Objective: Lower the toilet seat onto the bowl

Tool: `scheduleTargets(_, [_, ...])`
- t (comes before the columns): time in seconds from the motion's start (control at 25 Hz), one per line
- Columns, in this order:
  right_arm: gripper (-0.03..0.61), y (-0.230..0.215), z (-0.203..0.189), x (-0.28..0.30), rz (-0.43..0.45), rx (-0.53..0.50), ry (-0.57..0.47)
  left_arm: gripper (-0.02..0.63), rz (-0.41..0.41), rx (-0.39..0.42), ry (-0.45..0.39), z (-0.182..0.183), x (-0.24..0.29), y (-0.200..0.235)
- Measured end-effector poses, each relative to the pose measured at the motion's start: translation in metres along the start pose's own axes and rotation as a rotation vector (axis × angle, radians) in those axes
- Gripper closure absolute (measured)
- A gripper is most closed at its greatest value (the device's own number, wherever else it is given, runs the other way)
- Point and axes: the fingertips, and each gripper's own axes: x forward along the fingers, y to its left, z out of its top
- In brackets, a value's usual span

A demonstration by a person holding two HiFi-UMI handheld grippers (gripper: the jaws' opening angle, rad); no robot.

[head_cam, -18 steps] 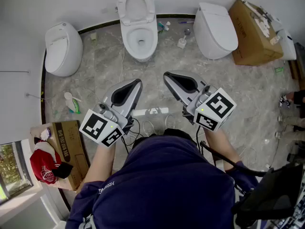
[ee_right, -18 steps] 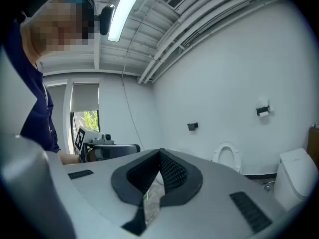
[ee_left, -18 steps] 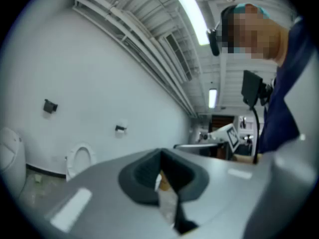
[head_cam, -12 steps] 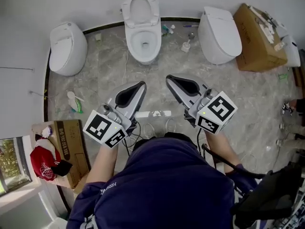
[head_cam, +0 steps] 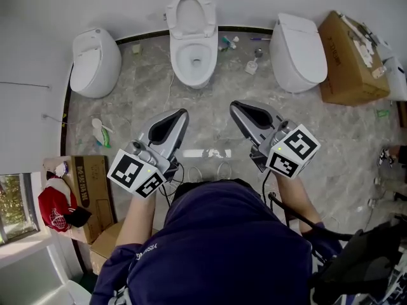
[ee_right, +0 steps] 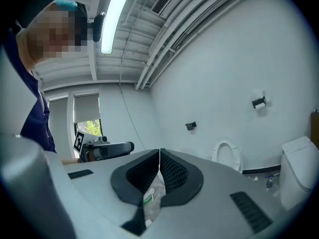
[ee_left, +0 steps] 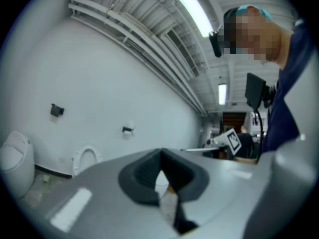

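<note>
Reaching the raised toilet seat (head_cam: pixel 191 13) comes first. In the head view it stands upright behind the bowl (head_cam: pixel 193 61), with the left gripper (head_cam: pixel 178 116) and right gripper (head_cam: pixel 238 108) well short of the bowl. In the left gripper view the jaws meet on nothing, and the far-off seat looks upright, probably. In the right gripper view the jaws are likewise together and empty. One gripper should catch the seat's top edge and ease it down slowly.

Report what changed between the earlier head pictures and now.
Only the framing drifted: the white ceramic middle toilet now sits slightly lower and further right in the head view, as does the right gripper. Nothing was taken hold of or let go. Unchanged: the left gripper and right one stay shut, empty, short of the toilet; its white oval seat stays raised.
</note>
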Motion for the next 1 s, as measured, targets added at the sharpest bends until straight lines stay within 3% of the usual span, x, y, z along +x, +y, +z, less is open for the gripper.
scheduleTargets(0.52, [0.569,-0.045,-0.007,-0.026,0.037,0.048,0.011,0.611,0.063,0.012,0.014,-0.007,0.034,-0.014])
scheduleTargets(1.0, [0.569,-0.087,-0.009,-0.005,0.036,0.052,0.039,0.611,0.092,-0.005,0.003,-0.012,0.060,0.032])
